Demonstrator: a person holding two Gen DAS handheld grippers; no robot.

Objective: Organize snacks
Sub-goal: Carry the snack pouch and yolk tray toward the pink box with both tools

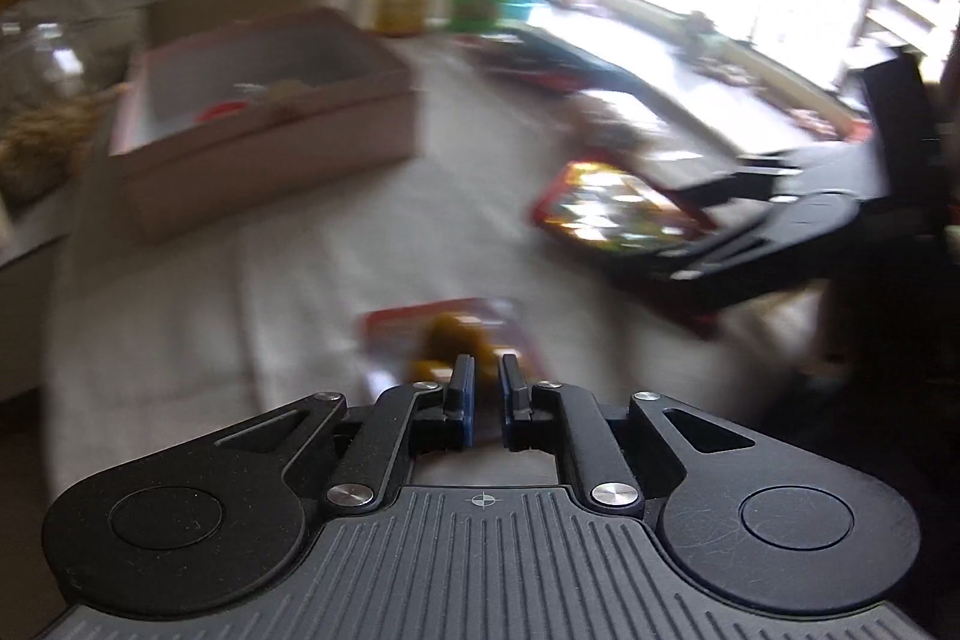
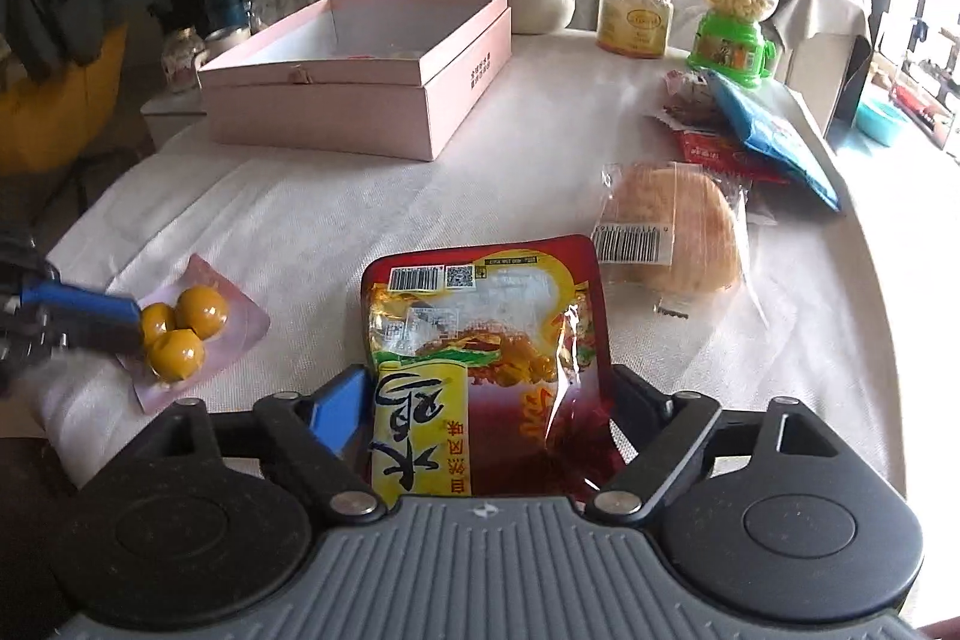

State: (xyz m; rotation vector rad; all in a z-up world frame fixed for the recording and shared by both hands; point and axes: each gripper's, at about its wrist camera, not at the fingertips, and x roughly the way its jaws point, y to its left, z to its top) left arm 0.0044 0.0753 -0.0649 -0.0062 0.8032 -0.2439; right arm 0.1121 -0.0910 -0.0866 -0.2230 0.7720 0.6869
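Left gripper (image 2: 129,319) pinched on the egg-yolk pouch (image 2: 192,328), low over the tabletop (image 2: 300,220); thin edge grip, could slip. Right gripper (image 2: 489,400) spread around the red chicken packet (image 2: 486,328), pads not pressing; slick film may slide. Pink box (image 2: 360,100) well behind.

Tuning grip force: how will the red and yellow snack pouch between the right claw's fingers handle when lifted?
The snack pouch looks like thin, crinkled film, so it will probably flop and sag beyond the right claw. Its glossy surface may slip. It lies flat on the tablecloth, so rolling seems unlikely.
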